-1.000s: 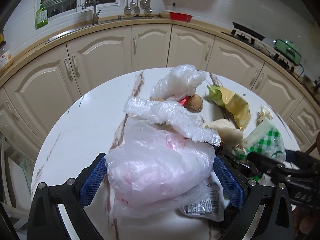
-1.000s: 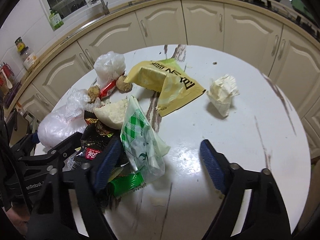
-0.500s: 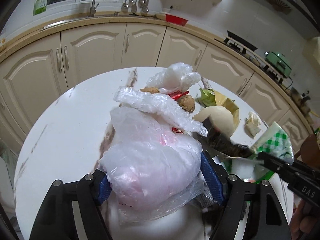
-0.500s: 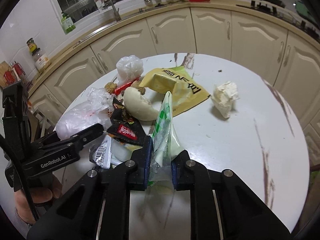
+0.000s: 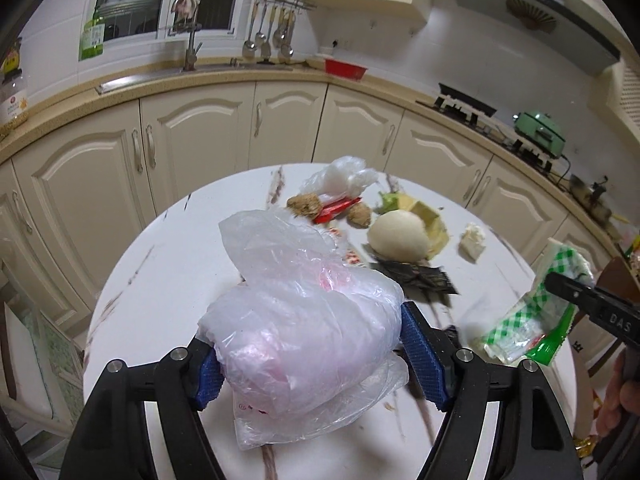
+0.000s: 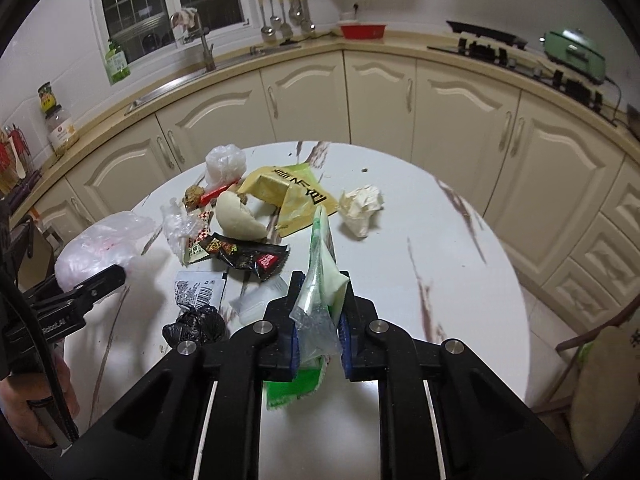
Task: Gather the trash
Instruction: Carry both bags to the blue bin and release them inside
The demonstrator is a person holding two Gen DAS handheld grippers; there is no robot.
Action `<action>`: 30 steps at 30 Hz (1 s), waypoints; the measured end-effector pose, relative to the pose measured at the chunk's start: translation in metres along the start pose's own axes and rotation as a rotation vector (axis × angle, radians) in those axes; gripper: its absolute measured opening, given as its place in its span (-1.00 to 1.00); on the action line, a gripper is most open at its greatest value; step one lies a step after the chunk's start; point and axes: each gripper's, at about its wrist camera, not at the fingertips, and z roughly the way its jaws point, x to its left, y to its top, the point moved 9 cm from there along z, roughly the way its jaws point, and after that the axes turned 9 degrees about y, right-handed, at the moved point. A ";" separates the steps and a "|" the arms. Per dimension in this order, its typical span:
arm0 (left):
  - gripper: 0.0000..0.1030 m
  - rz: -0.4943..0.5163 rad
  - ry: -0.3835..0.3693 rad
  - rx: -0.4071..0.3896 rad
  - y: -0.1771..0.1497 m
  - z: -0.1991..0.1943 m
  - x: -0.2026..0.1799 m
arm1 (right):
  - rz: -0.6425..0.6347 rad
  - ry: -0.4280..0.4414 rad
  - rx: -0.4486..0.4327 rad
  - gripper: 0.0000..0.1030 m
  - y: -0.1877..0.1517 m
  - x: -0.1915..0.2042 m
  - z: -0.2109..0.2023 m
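Observation:
My left gripper (image 5: 310,354) is shut on a crumpled clear plastic bag (image 5: 304,320) and holds it above the round white table (image 5: 168,272). The bag also shows in the right wrist view (image 6: 100,248). My right gripper (image 6: 318,320) is shut on a green-checked wrapper (image 6: 320,264), lifted off the table; it also shows in the left wrist view (image 5: 532,320). On the table lie a white bun (image 6: 238,218), a yellow packet (image 6: 292,196), a crumpled tissue (image 6: 362,208), dark snack wrappers (image 6: 248,256) and a small black bag (image 6: 196,326).
A second clear bag (image 6: 224,162), brown lumps (image 5: 304,206) and a red wrapper (image 5: 336,210) lie at the table's far side. Cream kitchen cabinets (image 6: 304,96) curve behind the table. A chair (image 6: 600,364) stands at the right.
Both grippers have lifted their loads higher off the table. The left one closed on the plastic bag a second ago; the right one closed on the green-checked wrapper and raised it.

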 end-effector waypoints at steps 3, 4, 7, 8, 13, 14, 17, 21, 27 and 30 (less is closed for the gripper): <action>0.41 0.011 -0.013 -0.029 -0.008 -0.026 -0.009 | 0.004 0.001 -0.014 -0.73 -0.001 -0.003 -0.011; 0.41 0.017 -0.018 -0.039 -0.010 -0.033 -0.012 | 0.005 0.004 -0.020 -0.73 -0.001 -0.002 -0.015; 0.41 0.040 -0.038 -0.067 -0.014 -0.054 -0.024 | 0.007 0.023 -0.037 -0.73 -0.004 0.000 -0.028; 0.41 0.050 -0.046 -0.076 -0.015 -0.061 -0.031 | 0.004 0.022 -0.044 -0.73 -0.005 0.000 -0.033; 0.41 0.092 -0.087 -0.121 -0.024 -0.094 -0.059 | 0.003 0.024 -0.078 -0.73 -0.008 -0.001 -0.056; 0.41 0.101 -0.098 -0.130 -0.026 -0.101 -0.066 | 0.006 0.026 -0.083 -0.73 -0.009 -0.002 -0.060; 0.41 0.121 -0.130 -0.156 -0.031 -0.119 -0.086 | 0.015 0.020 -0.113 -0.73 -0.009 -0.009 -0.081; 0.41 0.161 -0.187 -0.178 -0.038 -0.138 -0.118 | 0.033 0.002 -0.160 -0.73 -0.008 -0.026 -0.114; 0.41 0.265 -0.322 -0.150 -0.058 -0.142 -0.196 | 0.088 -0.080 -0.225 -0.73 -0.014 -0.077 -0.164; 0.41 0.326 -0.386 -0.110 -0.075 -0.132 -0.240 | 0.160 -0.136 -0.232 -0.73 -0.033 -0.121 -0.182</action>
